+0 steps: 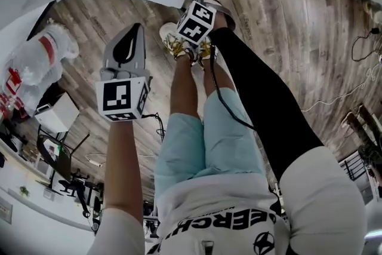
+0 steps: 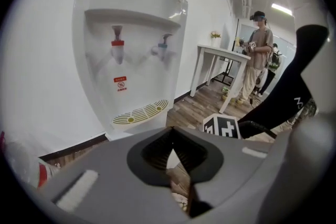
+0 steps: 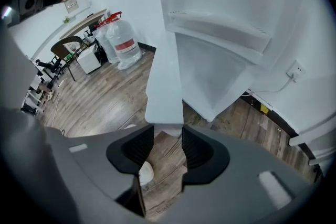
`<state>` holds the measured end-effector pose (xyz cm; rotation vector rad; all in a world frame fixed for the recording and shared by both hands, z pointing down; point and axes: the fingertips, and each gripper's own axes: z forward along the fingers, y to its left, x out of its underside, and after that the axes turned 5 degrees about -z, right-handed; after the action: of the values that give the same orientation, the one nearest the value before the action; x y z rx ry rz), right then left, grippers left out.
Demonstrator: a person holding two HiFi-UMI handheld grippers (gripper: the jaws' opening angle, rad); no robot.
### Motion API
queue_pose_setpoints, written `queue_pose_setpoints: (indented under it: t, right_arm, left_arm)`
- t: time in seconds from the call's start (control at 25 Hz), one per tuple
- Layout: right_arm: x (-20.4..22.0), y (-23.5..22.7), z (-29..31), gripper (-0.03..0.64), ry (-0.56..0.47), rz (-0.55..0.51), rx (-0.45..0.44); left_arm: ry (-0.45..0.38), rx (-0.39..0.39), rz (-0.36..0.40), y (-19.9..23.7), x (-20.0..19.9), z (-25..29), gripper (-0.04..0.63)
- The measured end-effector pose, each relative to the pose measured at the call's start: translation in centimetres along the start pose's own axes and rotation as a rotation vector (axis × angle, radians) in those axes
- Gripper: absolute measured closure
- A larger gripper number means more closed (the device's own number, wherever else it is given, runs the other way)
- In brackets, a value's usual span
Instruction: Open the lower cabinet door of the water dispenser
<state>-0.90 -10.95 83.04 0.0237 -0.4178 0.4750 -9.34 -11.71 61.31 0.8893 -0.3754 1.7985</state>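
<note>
Grippers: two, left gripper (image 2: 170, 153) and right gripper (image 3: 164, 136). Marker cubes: two, left cube (image 1: 122, 98) and right cube (image 1: 196, 22). Water dispenser (image 2: 131, 18): one. Taps on it: two, red tap (image 2: 117, 44) and blue tap (image 2: 164, 43). Drip grille (image 2: 140, 113): one. Cabinet door (image 3: 165, 71): one. White table (image 2: 223, 52): one. Big water bottles (image 3: 125, 42): two, side by side. Office chair (image 3: 65, 52): one. Standing person (image 2: 258, 55): one clear, a second mostly hidden behind.

The white lower cabinet door (image 3: 165, 60) of the white water dispenser (image 2: 131, 34) stands swung wide open, seen edge-on.
</note>
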Motion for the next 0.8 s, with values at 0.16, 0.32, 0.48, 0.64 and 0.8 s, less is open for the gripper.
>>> queue_pose_setpoints:
  t: [0.16,0.32,0.48,0.64,0.8]
  right_arm:
    - [0.5,1.4,0.5,0.454,0.008,-0.030,-0.015]
    - [-0.2,3.6,0.9,0.454,0.000,-0.058,-0.058]
    - [-0.9,4.7,0.9,0.453,0.002,-0.075,-0.079]
    - [-1.7,5.6,0.5,0.453,-0.002,-0.075,-0.072]
    - [-1.9,6.9,0.3,0.453,0.004,-0.066,-0.073]
  left_arm:
    - [-0.011,-0.058,-0.026,0.5,0.6,-2.0,0.537]
    - [-0.004,-0.100,-0.042,1.4,1.5,-3.7,0.537]
    - [-0.018,-0.111,-0.060,2.0,1.8,-4.3,0.537]
    - [-0.033,-0.092,-0.064,2.5,2.1,-4.4,0.537]
    - [-0.050,-0.081,-0.067,3.5,2.4,-4.9,0.537]
